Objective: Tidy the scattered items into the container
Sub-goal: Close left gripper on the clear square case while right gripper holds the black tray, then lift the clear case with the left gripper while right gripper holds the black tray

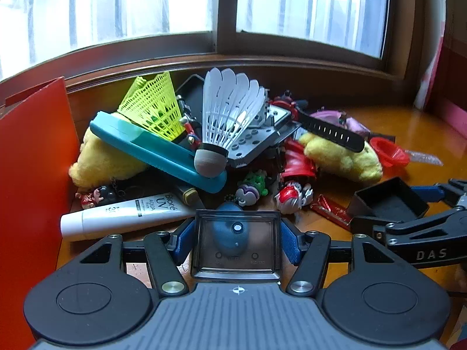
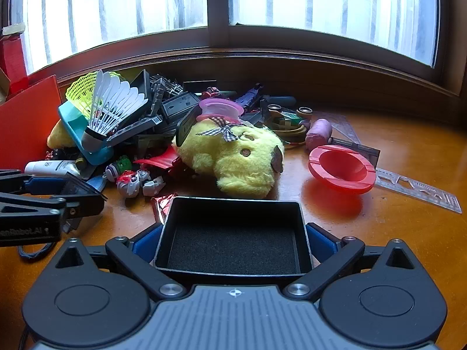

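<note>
My left gripper (image 1: 237, 243) is shut on a smoky see-through case (image 1: 262, 245), its blue pads (image 1: 185, 242) pressing both sides; a blue object shows through the case. My right gripper (image 2: 233, 243) is shut on an open black box (image 2: 233, 218) lined with dark foam. That box (image 1: 388, 201) also shows at the right of the left wrist view. A scattered pile lies ahead under the window: a white shuttlecock (image 1: 227, 116), a yellow-green mesh shuttlecock (image 1: 154, 105), a teal case (image 1: 157, 151), a white sunscreen tube (image 1: 122, 215), and a yellow plush toy (image 2: 233, 157).
A red box wall (image 1: 32, 175) stands tall at the left edge. A red bowl (image 2: 341, 169) and a clear stencil ruler (image 2: 417, 189) lie on the orange-brown table (image 2: 394, 248) to the right. Small toy figures (image 2: 137, 182) and a red foil wrapper (image 1: 329, 211) lie near both grippers.
</note>
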### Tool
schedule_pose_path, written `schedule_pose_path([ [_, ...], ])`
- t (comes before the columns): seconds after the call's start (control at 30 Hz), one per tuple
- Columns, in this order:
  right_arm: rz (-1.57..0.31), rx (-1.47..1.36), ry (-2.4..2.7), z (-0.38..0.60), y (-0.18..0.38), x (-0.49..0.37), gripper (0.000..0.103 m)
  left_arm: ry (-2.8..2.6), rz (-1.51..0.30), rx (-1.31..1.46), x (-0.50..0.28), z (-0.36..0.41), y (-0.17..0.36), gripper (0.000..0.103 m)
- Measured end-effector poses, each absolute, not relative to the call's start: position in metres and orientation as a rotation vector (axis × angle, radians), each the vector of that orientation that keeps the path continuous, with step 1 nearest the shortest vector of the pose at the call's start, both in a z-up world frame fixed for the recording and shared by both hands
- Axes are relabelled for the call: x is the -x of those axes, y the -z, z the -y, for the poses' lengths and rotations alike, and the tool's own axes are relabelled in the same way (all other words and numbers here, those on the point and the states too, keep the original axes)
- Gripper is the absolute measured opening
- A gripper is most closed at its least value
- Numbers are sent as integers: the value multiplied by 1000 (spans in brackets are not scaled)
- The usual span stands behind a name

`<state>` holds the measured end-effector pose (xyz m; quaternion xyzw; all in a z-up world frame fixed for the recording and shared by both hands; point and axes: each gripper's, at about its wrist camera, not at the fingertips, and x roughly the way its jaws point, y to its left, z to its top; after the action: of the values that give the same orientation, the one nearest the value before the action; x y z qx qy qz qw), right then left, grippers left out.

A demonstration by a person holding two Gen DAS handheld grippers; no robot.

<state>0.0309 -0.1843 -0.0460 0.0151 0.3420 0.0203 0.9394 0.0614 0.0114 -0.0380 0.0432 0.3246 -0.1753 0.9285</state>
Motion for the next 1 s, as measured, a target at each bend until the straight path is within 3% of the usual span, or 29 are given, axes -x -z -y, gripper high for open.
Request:
schedule_pose_path([
  [0.23, -691, -38, -30, 185, 45, -30, 95, 342, -661, -116, -57, -11, 34, 61],
  [1.0, -664, -133, -9, 201, 31, -19, 94, 345, -654, -144, -49, -6, 31, 61],
])
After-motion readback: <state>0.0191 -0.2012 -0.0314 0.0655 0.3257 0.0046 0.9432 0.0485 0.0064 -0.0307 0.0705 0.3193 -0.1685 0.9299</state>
